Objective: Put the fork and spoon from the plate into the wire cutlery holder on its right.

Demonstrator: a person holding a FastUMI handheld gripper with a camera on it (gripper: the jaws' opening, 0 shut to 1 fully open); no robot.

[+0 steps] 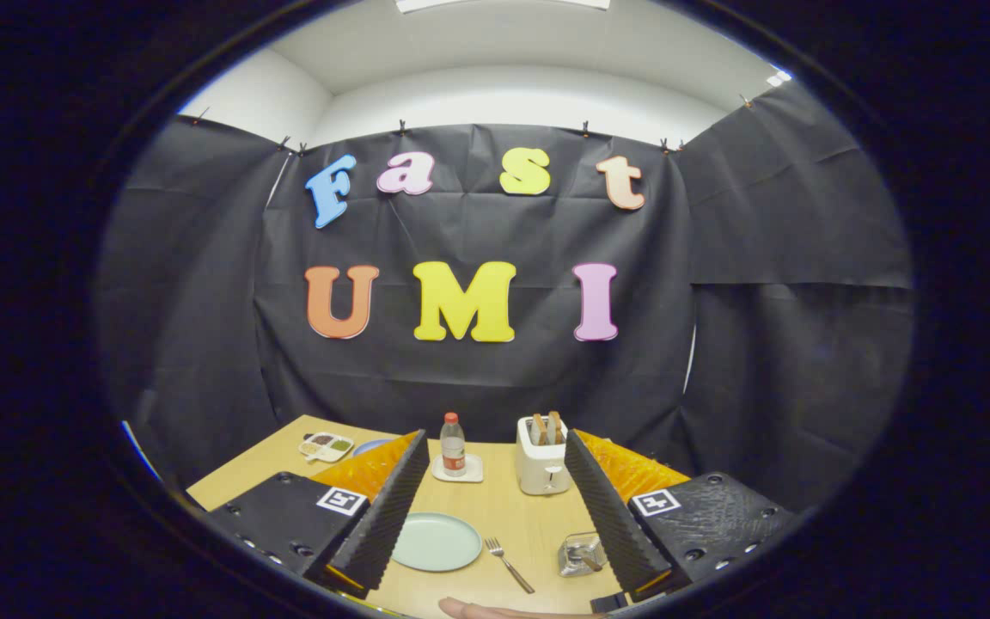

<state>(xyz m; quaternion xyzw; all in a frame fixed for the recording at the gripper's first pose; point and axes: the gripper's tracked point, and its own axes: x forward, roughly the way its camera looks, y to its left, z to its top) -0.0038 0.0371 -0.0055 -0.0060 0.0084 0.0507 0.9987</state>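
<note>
The fork (508, 563) lay flat on the table (495, 507), between the plate (436, 542) and the holder (581, 554). The gripper (495, 503) was held above with fingers spread, nothing pinched. A thin, flat handle could be missed or skidded.

Fisheye on hand-held gripper (495, 524), facing forward over table (495, 507)

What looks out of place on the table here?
The fork lies on the bare table beside the plate, not on it. The plate looks empty. The holder already has something in it. The gripper hangs open above them.
</note>
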